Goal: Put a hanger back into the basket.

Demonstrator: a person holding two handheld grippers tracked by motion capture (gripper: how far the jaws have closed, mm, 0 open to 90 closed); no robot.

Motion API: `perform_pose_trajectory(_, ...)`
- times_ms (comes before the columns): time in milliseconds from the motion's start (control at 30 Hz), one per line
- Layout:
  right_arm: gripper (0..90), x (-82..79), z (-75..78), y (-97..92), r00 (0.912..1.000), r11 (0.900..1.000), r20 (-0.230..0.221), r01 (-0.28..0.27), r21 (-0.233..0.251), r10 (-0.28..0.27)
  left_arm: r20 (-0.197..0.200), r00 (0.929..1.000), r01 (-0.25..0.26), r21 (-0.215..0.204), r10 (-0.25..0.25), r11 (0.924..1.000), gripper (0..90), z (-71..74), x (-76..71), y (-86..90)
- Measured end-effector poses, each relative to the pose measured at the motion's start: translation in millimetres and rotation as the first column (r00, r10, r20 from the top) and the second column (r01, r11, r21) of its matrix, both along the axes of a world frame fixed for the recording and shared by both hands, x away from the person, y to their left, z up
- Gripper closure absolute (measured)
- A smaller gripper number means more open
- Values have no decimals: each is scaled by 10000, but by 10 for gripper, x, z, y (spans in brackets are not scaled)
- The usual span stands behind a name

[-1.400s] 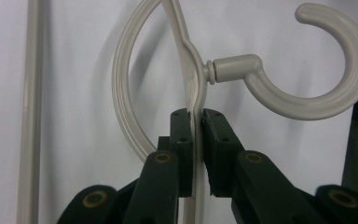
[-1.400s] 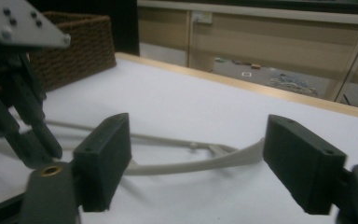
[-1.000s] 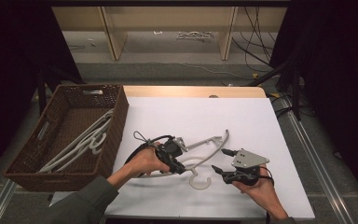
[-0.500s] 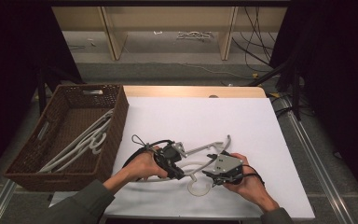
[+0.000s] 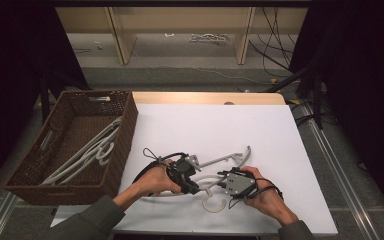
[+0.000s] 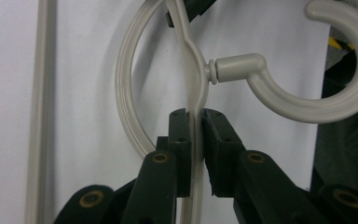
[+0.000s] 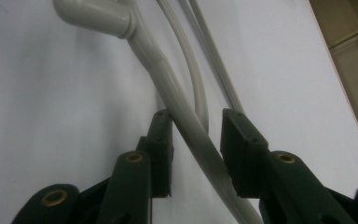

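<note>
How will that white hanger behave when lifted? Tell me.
The hanger looks like thin moulded plastic: probably light, fairly stiff, slightly springy. Its glossy surface may slip or pivot in the left gripper, clamped on one narrow bar. The hook has a collar, which suggests it might swivel.

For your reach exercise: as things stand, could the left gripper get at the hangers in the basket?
Probably not yet: the left gripper is shut on the hanger lying on the table; the basket beside it is open-topped.
</note>
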State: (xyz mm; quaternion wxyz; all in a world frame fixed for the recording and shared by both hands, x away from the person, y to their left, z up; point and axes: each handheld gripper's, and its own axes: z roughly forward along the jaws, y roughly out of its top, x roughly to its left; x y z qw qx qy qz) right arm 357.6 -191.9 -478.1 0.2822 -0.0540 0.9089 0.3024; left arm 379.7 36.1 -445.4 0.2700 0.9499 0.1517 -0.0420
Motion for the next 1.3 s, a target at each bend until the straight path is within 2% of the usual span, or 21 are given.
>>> perform_pose_trajectory(33,667,4,3,3,9997,9999,209,-110,-78,112,-17,10000,19,20,-19,10000,776,-9,-2,-9)
perform_pose_trajectory(133,683,4,13,4,9987,9982,341,-375,-459,391,162,9995,288,79,-289,9996,743,-47,-11,-53)
perform_pose_trajectory(333,698,-14,23,-2,9981,9981,320,-507,-348,518,585,9967,537,439,-562,9976,710,-121,-34,-126)
perform_pose_trajectory(367,699,-22,22,-1,9990,9992,277,-356,-168,361,585,9967,537,439,-562,9976,719,-121,-34,-126)
perform_pose_trajectory(400,699,0,47,-15,9972,9976,461,-562,-409,580,772,9927,852,935,-925,9920,742,-110,-6,-123)
perform_pose_trajectory(467,699,-17,38,-12,9983,9985,336,-461,-298,471,676,9966,432,554,-469,9975,794,-116,-23,-128)
perform_pose_trajectory(567,692,-23,41,-15,9989,9993,316,-342,-118,346,814,9952,508,495,-547,9975,807,-101,-34,-121)
perform_pose_trajectory(600,686,-22,43,-17,9989,9993,288,-375,-90,377,888,9924,790,713,-852,9943,813,-81,-24,-114)
perform_pose_trajectory(633,679,-10,55,-24,9983,9990,389,-435,-142,440,814,9951,532,412,-564,9977,817,-93,-48,-126)
perform_pose_trajectory(700,649,-15,62,-28,9992,9996,283,-283,30,282,906,9935,652,433,-689,9969,819,-76,-51,-123)
perform_pose_trajectory(767,581,-38,78,-44,9996,9982,-114,267,535,-261,884,9946,536,190,-551,9984,820,-58,-36,-106)
perform_pose_trajectory(833,474,-46,123,-80,9950,9903,-294,981,982,-956,909,9946,503,95,-510,9987,820,-27,-19,-82)
perform_pose_trajectory(867,440,-60,149,-99,9913,9829,-396,1296,1306,-1254,803,9962,338,-56,-332,9994,820,-21,-20,-74)
perform_pose_trajectory(933,413,-83,211,-146,9885,9704,-479,1498,1894,-1432,845,9961,295,-271,-271,9992,821,10,3,-49)
perform_pose_trajectory(1000,348,-125,278,-201,9814,9476,-651,1915,2558,-1807,777,9969,140,-513,-100,9986,821,42,25,-19)
perform_pose_trajectory(1033,331,-139,296,-220,9778,9395,-660,2094,2711,-1989,707,9975,24,-702,25,9975,821,58,38,-1)
perform_pose_trajectory(1100,310,-171,343,-274,9647,9159,-783,2634,3029,-2516,712,9972,-172,-814,230,9965,821,89,38,20)
perform_pose_trajectory(1133,304,-184,366,-304,9571,9009,-786,2891,3238,-2789,729,9969,-248,-860,311,9960,821,112,43,37)
perform_pose_trajectory(1200,289,-242,404,-379,9332,8614,-1129,3585,3598,-3412,640,9968,-413,-1112,486,9929,821,152,55,65)
perform_pose_trajectory(1233,289,-255,407,-404,9281,8486,-1141,3706,3776,-3545,610,9965,-502,-1170,576,9919,821,171,57,75)
perform_pose_trajectory(1300,289,-300,412,-471,9135,8134,-1513,4055,4170,-3777,566,9960,-608,-1352,690,9889,820,216,64,91)
